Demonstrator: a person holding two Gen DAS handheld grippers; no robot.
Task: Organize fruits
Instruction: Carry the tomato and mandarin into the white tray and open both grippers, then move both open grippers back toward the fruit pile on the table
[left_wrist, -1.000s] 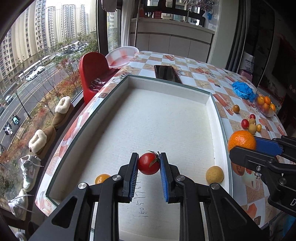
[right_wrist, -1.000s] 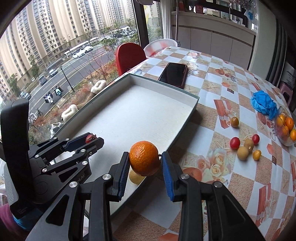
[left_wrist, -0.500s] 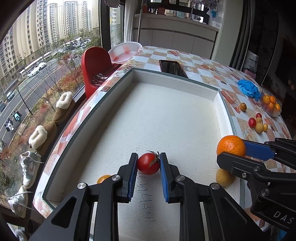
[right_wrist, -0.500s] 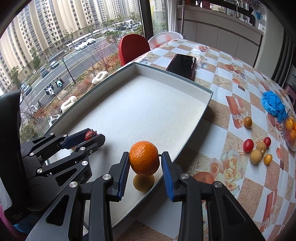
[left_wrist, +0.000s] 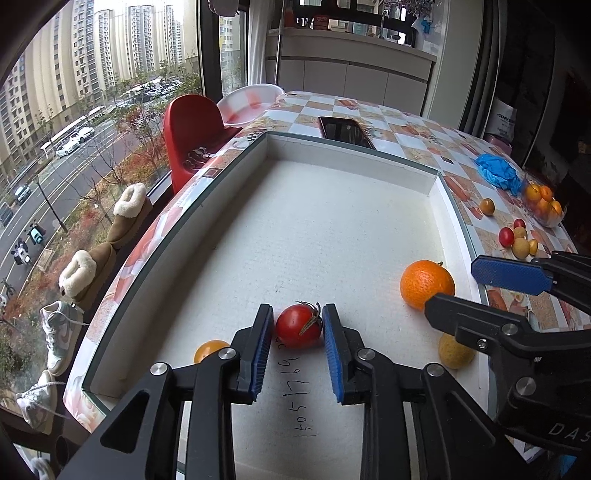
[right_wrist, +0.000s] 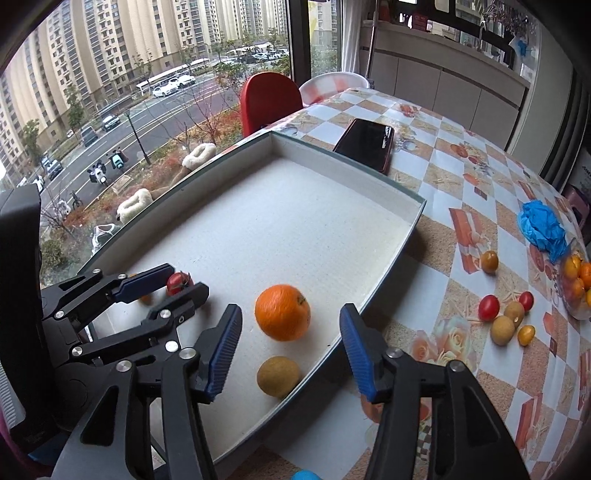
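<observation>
We see the patterned counter (right_wrist: 436, 177) carrying a big white tray (left_wrist: 332, 229) that holds four fruits: one orange (right_wrist: 282, 312), one red tomato (left_wrist: 298, 325), one tan round fruit (right_wrist: 278, 376) and one small yellow-orange fruit (left_wrist: 210, 350). A clear bowl (right_wrist: 570, 295) of small oranges sits at the counter's right edge. Six small fruits lie loose near it. Our right gripper (right_wrist: 291, 354) jaws have just been opening, wide and clear of the orange on the tray floor. Our left gripper (left_wrist: 298, 354) jaws have just been opening too, the tomato between them, its sides showing slight gaps.
</observation>
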